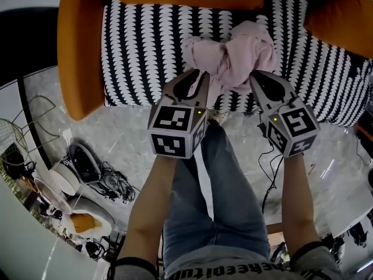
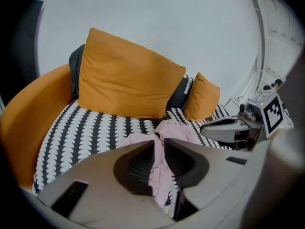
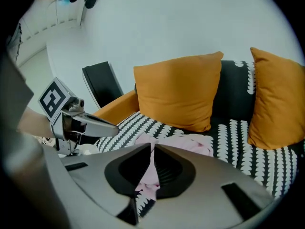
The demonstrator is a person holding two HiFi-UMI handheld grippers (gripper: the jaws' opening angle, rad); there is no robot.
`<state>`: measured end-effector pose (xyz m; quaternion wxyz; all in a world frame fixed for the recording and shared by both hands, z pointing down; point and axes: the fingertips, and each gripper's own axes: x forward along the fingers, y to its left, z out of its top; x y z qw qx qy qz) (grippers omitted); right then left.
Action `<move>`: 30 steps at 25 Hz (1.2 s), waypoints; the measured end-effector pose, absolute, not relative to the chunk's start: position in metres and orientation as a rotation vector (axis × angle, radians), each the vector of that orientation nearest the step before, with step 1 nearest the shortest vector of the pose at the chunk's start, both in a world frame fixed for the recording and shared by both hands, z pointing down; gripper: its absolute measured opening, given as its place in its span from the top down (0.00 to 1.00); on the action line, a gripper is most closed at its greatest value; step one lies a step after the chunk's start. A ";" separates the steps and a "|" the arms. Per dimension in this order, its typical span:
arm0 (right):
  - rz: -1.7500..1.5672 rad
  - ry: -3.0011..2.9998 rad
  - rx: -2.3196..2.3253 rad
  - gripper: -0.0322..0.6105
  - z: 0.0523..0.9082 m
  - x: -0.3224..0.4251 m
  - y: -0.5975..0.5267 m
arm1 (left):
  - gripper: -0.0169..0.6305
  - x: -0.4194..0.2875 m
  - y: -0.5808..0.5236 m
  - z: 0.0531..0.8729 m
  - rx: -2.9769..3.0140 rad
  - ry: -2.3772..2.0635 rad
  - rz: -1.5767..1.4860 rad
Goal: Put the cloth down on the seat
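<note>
A crumpled pink cloth (image 1: 233, 54) lies bunched near the front edge of the black-and-white patterned seat (image 1: 145, 45) of an orange sofa. My left gripper (image 1: 201, 73) is shut on the cloth's left part; in the left gripper view the pink fabric (image 2: 178, 130) hangs down between the pads of the left gripper (image 2: 159, 142). My right gripper (image 1: 254, 74) is shut on the cloth's right part; the right gripper view shows a fold of the cloth (image 3: 190, 144) pinched in the right gripper (image 3: 152, 149). Both grippers sit side by side at the seat's front.
Orange cushions (image 2: 124, 80) lean on the sofa back and an orange armrest (image 1: 78, 51) bounds the seat's left side. The person's legs (image 1: 227, 179) stand on the marble floor. Cables (image 1: 268, 156), shoes (image 1: 81, 165) and a wire basket (image 1: 11, 139) lie on the floor.
</note>
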<state>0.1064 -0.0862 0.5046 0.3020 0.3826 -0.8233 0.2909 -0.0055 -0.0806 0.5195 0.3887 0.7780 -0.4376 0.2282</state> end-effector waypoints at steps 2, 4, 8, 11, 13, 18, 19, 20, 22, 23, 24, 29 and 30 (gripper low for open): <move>0.764 -2.192 1.000 0.94 0.501 0.089 -0.084 | 0.86 -0.021 -0.081 0.514 1.986 -1.120 0.573; 0.776 -2.182 0.997 0.96 0.500 0.074 -0.086 | 0.89 -0.033 -0.086 0.512 1.981 -1.100 0.569; 0.797 -2.185 1.012 0.96 0.508 0.067 -0.102 | 0.94 -0.034 -0.103 0.522 1.993 -1.069 0.582; 0.805 -2.194 1.018 0.96 0.508 0.066 -0.106 | 0.94 -0.028 -0.106 0.523 2.007 -1.038 0.591; 0.804 -2.197 1.032 0.96 0.501 0.061 -0.103 | 0.94 -0.029 -0.104 0.518 2.020 -1.016 0.588; 0.775 -2.222 1.088 0.96 0.474 0.041 -0.091 | 0.94 -0.038 -0.092 0.493 2.073 -0.969 0.587; 0.777 -2.224 1.097 0.96 0.469 0.039 -0.086 | 0.94 -0.038 -0.087 0.488 2.079 -0.958 0.590; 0.781 -2.227 1.108 0.96 0.463 0.037 -0.083 | 0.95 -0.038 -0.083 0.482 2.087 -0.947 0.594; 0.783 -2.239 1.135 0.96 0.451 0.033 -0.077 | 0.95 -0.039 -0.078 0.472 2.111 -0.929 0.604; 0.779 -2.247 1.148 0.96 0.444 0.031 -0.075 | 0.95 -0.039 -0.075 0.466 2.124 -0.921 0.608; 0.773 -2.252 1.160 0.96 0.436 0.028 -0.072 | 0.95 -0.040 -0.073 0.459 2.137 -0.913 0.611; 0.740 -2.279 1.228 0.96 0.391 0.019 -0.057 | 0.95 -0.043 -0.058 0.417 2.202 -0.875 0.604; 0.733 -2.286 1.243 0.96 0.381 0.016 -0.053 | 0.95 -0.043 -0.054 0.407 2.214 -0.864 0.591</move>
